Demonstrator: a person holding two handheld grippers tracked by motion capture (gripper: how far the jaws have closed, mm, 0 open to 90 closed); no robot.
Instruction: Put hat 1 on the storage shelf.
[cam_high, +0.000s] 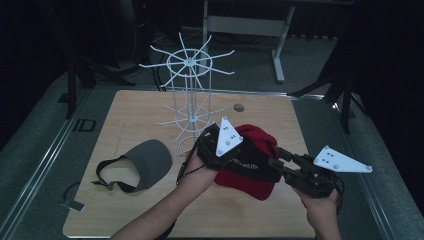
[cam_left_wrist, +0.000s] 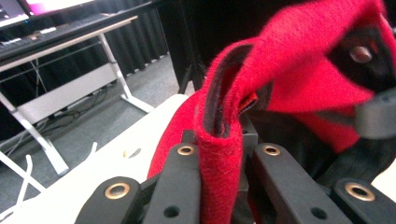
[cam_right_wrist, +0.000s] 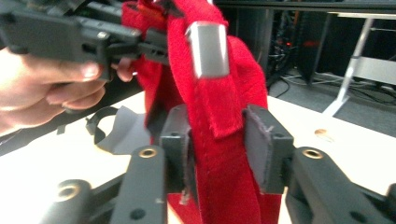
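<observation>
Red cap (cam_right_wrist: 219, 140) hangs pinched in the left gripper (cam_left_wrist: 219, 154) so its strap sits between the right gripper's (cam_right_wrist: 217, 140) spread jaws.

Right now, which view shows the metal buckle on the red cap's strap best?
The right gripper view: the metal buckle sits close, above the right gripper jaws. The left gripper view gives a blurred glimpse; the high view shows the red cap, buckle hidden.
</observation>
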